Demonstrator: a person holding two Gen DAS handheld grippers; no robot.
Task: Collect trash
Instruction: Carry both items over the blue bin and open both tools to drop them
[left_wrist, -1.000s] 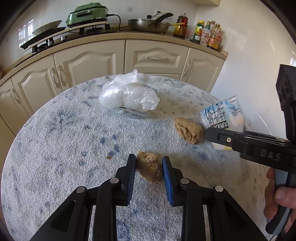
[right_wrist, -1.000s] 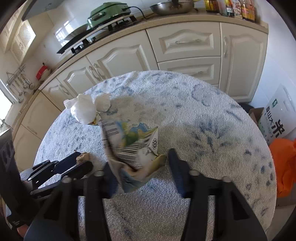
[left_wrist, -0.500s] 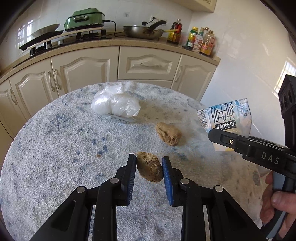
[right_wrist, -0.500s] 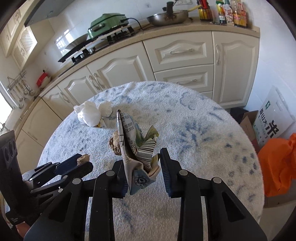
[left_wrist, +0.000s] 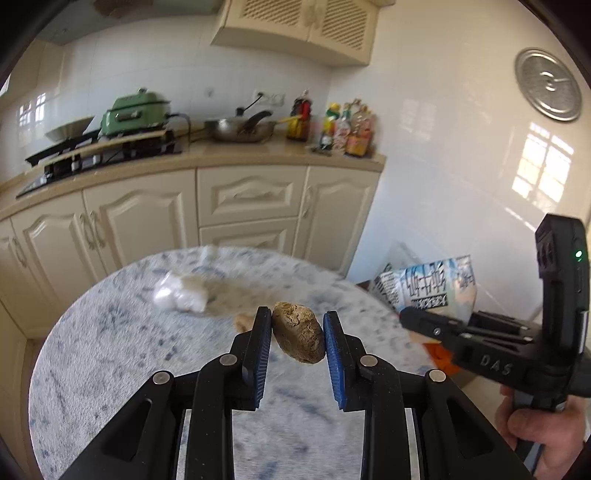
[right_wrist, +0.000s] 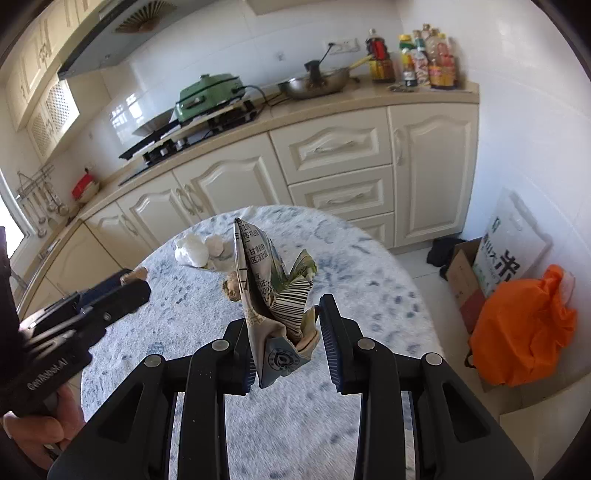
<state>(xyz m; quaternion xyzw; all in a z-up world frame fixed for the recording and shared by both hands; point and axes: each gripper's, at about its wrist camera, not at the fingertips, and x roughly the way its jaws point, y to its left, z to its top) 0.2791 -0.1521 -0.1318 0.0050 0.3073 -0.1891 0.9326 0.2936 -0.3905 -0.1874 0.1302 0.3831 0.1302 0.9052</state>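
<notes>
Both hands loaded, both clear of the bench. My left fingers (left_wrist: 297, 334) pinch a brown lump (left_wrist: 298, 338) between the blue pads, its long axis slanting from upper left to lower right of the frame. My right fingers (right_wrist: 284, 334) clamp a crumpled printed wrapper (right_wrist: 271, 291), which stands tall and nearly upright above the tips.

An orange bag (right_wrist: 524, 332) sits on the floor at the right edge of the right wrist frame, beside a cardboard box (right_wrist: 463, 273); I judge it the likely drop point, and the right hand looks nearer.

Left on the bench (right_wrist: 354, 280): a white plastic bag (right_wrist: 192, 251) and a second brown lump (right_wrist: 232, 290), centre frame behind the wrapper. Round top, mottled blue-white cloth. Kitchen cabinets behind.
</notes>
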